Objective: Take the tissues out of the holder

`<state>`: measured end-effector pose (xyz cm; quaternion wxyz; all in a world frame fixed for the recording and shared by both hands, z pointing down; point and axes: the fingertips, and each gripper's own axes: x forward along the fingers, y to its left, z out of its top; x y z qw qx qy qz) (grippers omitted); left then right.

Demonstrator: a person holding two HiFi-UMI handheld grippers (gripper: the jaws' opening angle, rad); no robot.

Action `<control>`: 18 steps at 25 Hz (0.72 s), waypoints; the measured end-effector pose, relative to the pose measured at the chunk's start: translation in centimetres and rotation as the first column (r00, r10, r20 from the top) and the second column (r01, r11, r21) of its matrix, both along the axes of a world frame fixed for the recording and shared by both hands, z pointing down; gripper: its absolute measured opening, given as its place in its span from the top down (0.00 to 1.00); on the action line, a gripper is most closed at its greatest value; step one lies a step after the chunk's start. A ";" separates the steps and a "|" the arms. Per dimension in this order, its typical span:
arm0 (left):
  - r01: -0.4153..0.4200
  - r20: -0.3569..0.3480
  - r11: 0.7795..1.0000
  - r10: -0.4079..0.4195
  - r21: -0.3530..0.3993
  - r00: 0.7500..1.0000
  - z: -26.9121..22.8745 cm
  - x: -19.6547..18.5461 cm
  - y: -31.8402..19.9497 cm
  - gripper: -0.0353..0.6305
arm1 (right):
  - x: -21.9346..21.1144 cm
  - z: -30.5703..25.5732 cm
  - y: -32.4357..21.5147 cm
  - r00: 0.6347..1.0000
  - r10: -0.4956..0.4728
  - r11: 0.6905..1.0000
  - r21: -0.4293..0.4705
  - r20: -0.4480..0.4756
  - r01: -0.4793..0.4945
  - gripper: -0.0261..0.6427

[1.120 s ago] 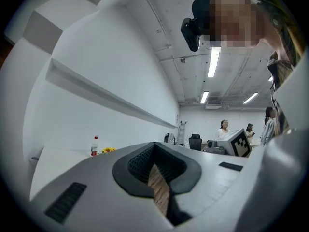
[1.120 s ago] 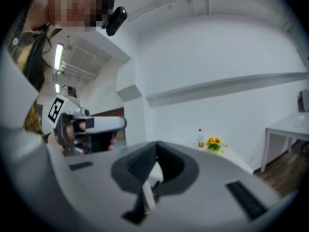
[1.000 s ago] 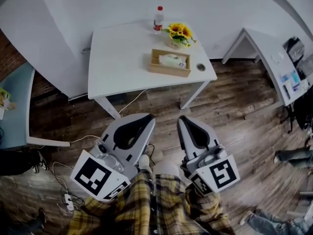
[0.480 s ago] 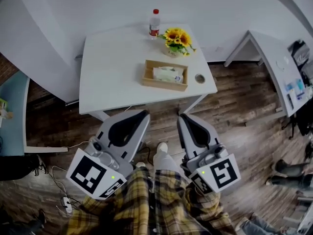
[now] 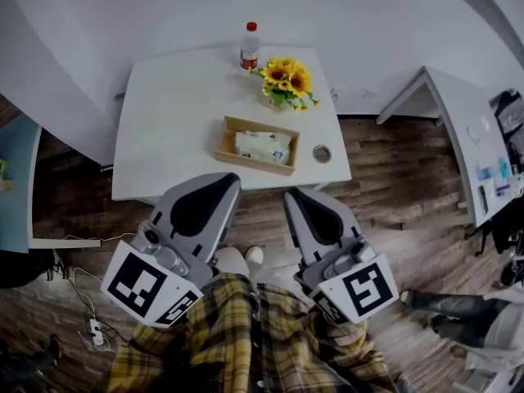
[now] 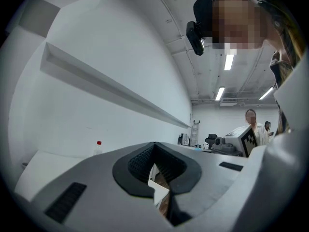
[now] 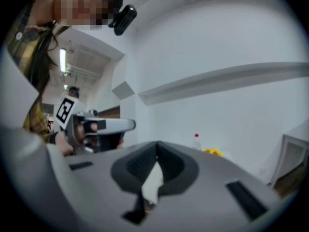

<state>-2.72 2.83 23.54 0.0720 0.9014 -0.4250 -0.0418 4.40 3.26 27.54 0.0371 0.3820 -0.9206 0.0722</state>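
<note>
On the white table (image 5: 164, 137) lies a wooden tissue holder (image 5: 229, 129) with a white pack of tissues (image 5: 262, 146) inside it. Both grippers hang low in front of the person's plaid shirt, short of the table's near edge and well away from the holder. My left gripper (image 5: 223, 178) (image 6: 154, 146) is shut with nothing in it. My right gripper (image 5: 293, 193) (image 7: 157, 146) is also shut and holds nothing. The gripper views point up at the wall and do not show the holder.
A red-capped bottle (image 5: 248, 46) and a pot of sunflowers (image 5: 284, 80) stand behind the holder; a small round object (image 5: 322, 153) lies to its right. Another white desk (image 5: 458, 129) stands at the right, a bluish table (image 5: 16, 178) at the left. Cables (image 5: 86, 301) trail on the wooden floor.
The table and holder have drawn closer and shifted left and down in the head view. Both grippers stay shut, low in front of the person.
</note>
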 end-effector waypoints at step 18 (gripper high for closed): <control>0.069 0.007 0.997 -0.069 -0.023 0.998 0.6 -0.9 -5.9 0.92 | 1.4 1.5 -6.7 0.999 0.010 0.999 -0.050 0.031 -0.008 0.95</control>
